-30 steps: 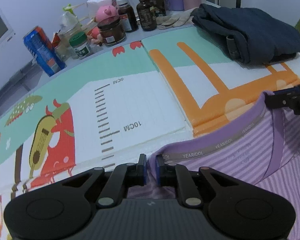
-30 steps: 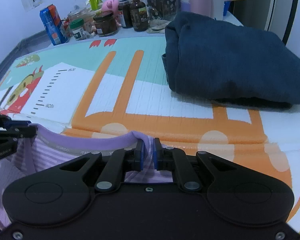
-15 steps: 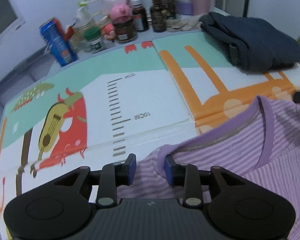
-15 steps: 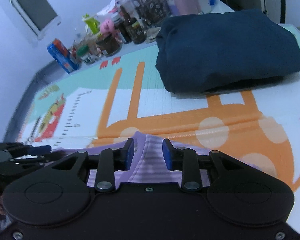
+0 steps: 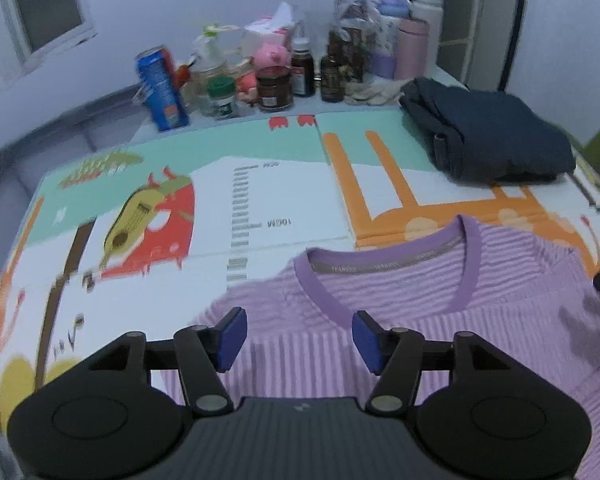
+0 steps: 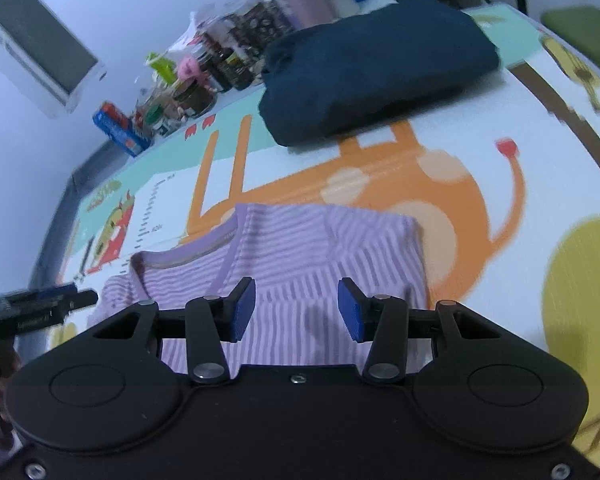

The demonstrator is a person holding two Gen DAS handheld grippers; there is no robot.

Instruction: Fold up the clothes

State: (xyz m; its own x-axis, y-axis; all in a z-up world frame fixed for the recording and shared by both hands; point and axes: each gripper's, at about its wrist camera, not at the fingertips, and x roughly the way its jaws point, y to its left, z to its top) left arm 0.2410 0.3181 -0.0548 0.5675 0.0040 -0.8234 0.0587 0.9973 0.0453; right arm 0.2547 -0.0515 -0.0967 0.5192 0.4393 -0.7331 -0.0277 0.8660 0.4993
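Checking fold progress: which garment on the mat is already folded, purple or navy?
The navy garment, a compact bundle at the mat's far side. The purple striped shirt lies neckline-up.

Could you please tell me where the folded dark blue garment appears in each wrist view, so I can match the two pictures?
Left wrist: the folded dark blue garment lies upper right, on the mat's far right corner.
Right wrist: the same garment sits top centre, beyond the purple striped shirt.
Shared landmark: the blue can among the bottles.

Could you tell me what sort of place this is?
Probably a home room: a children's play mat as the folding surface, a purple shirt on it, and bottles and jars behind.
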